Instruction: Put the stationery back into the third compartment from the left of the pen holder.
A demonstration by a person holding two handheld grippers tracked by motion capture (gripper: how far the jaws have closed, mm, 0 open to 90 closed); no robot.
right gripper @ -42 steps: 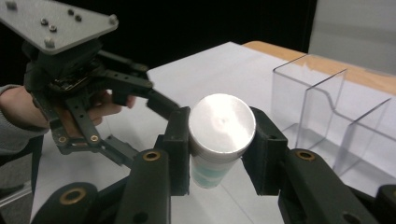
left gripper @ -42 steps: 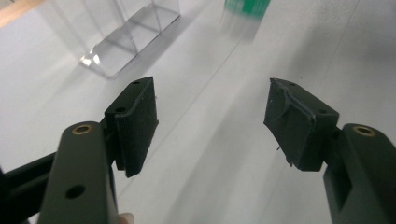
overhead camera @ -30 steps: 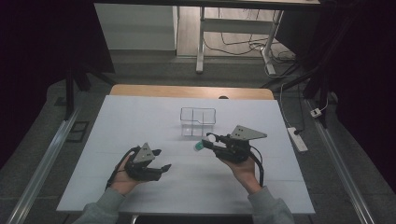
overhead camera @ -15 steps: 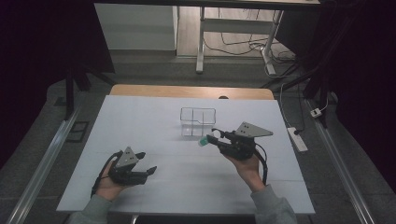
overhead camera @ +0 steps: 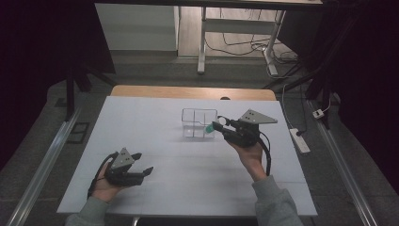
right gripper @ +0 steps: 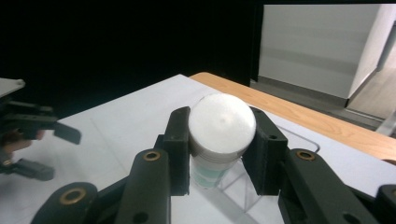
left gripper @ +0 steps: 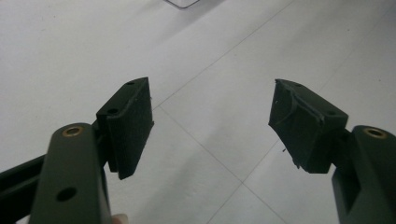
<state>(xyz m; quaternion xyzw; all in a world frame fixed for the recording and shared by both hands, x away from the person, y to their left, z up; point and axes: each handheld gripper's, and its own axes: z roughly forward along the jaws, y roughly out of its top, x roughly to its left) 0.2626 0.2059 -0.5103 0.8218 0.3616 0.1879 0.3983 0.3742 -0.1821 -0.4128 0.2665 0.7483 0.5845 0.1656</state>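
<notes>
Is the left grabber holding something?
No, the left gripper has its jaws wide apart with bare white table between them.

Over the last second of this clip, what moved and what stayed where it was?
The right tool, shut on the small white-capped bottle throughout, carried it up the table to the clear divided box and now holds it at the box's right edge. The left tool, open with nothing in it, drew back toward the near left of the table. The box stayed put.
</notes>
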